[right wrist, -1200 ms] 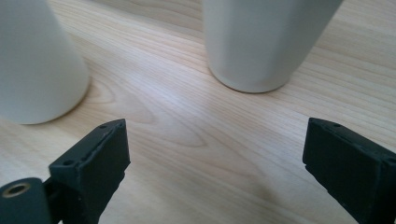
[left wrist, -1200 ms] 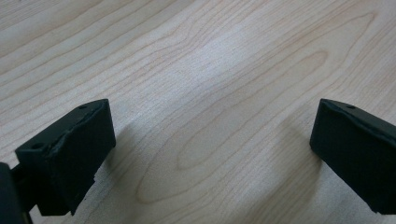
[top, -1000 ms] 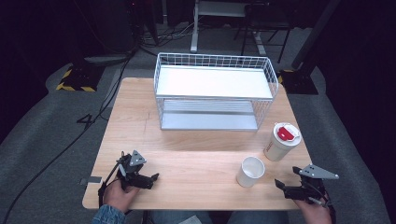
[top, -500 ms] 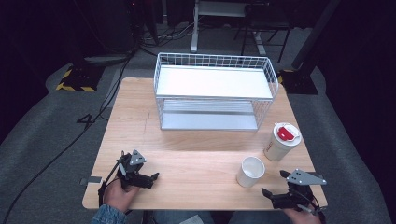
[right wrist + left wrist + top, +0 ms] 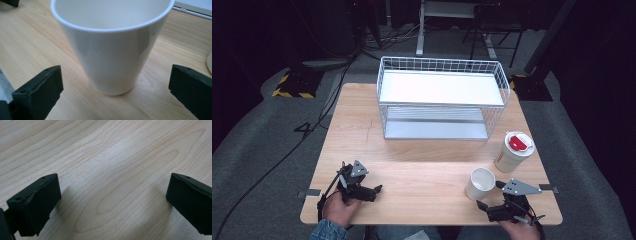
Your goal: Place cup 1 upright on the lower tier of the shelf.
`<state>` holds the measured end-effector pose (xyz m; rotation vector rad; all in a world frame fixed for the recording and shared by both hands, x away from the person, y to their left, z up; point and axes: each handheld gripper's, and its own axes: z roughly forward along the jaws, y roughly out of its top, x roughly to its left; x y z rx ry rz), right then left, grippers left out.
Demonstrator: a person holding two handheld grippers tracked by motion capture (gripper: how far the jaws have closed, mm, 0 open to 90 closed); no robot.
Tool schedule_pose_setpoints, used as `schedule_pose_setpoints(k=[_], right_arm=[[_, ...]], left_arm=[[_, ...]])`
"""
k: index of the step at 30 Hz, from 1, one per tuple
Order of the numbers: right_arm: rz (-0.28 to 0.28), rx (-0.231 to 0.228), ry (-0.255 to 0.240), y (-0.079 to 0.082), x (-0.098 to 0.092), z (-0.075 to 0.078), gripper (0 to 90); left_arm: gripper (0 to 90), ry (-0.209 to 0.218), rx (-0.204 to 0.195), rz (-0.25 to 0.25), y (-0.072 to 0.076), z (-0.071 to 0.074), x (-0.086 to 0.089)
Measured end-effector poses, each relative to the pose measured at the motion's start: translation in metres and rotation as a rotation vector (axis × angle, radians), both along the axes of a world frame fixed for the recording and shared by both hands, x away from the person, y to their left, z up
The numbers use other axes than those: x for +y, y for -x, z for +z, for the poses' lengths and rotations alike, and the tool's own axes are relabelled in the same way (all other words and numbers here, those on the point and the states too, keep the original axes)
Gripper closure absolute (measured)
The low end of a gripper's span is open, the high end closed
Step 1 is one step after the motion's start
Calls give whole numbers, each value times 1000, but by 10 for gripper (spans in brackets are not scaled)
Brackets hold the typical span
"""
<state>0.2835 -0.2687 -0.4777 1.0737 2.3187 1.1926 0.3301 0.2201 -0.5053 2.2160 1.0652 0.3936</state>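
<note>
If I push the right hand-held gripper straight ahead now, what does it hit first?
Most likely the white cup: it stands upright dead ahead of the right hand-held gripper, centred between its open jaws, apparently close.

Light wooden square table [image 5: 427, 165] with visible grain, standing on grey carpeted floor [image 5: 257, 150]. On the far half: white wire-mesh two-tier shelf basket [image 5: 441, 97], upright, well apart from the rest. Near the right edge: tall paper cup with white lid and red tab [image 5: 514, 151]. Just beside it, nearer the front: open white plastic cup [image 5: 480, 183], upright, bare wood all around its base [image 5: 113, 90].
</note>
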Motion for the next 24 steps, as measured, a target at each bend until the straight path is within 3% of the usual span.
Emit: schedule_pose_setpoints(k=[6,12,13,17,24], right_arm=[[-29,-4,-20,-13,3,-8,1],[-12,6,-32,-19,11,-13,5],[-6,28,-48,-21,13,-16,38],[22,25,-91,-22,13,-18,190],[20,-18,-63,-20,14,-16,226]], left_arm=[[2,0,0,0,0,0,0],[2,0,1,0,0,0,0],[2,1,1,0,0,0,0],[2,0,0,0,0,0,0],[2,0,0,0,0,0,0]])
